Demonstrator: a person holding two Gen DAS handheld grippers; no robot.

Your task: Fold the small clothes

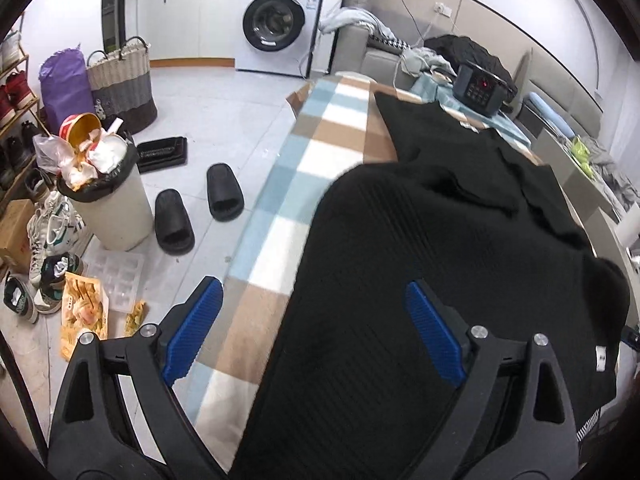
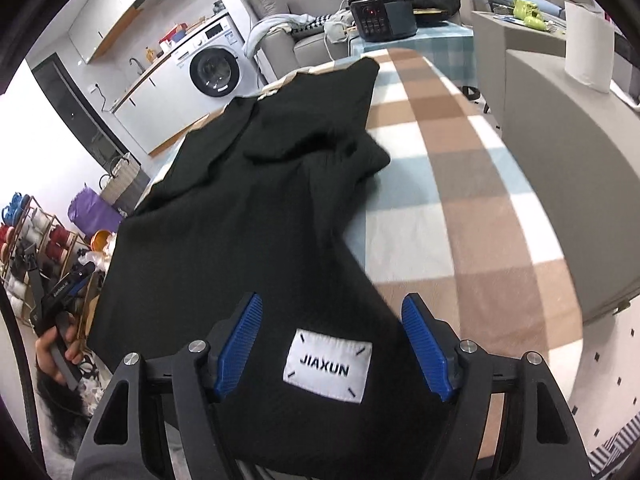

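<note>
Black knit garment (image 1: 440, 240) on checked table (image 1: 312, 152); left claw (image 1: 316, 328) and right claw (image 2: 332, 344) gape wide over its near edge.

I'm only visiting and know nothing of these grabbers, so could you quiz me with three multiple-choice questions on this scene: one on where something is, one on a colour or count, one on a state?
1. Where does the black ribbed knit garment lie?
A. on the checked blanket
B. in the washing machine
C. on the floor

2. How many black slide sandals are on the floor?
A. one
B. two
C. four

3. How stands the right gripper?
A. shut on the garment
B. open over the white JIAXUN label
C. out of view

Answers: 1 A, it is spread over the blue, tan and white checked blanket. 2 B, a pair lies beside the bin. 3 B, its blue pads stand apart either side of the label.
</note>
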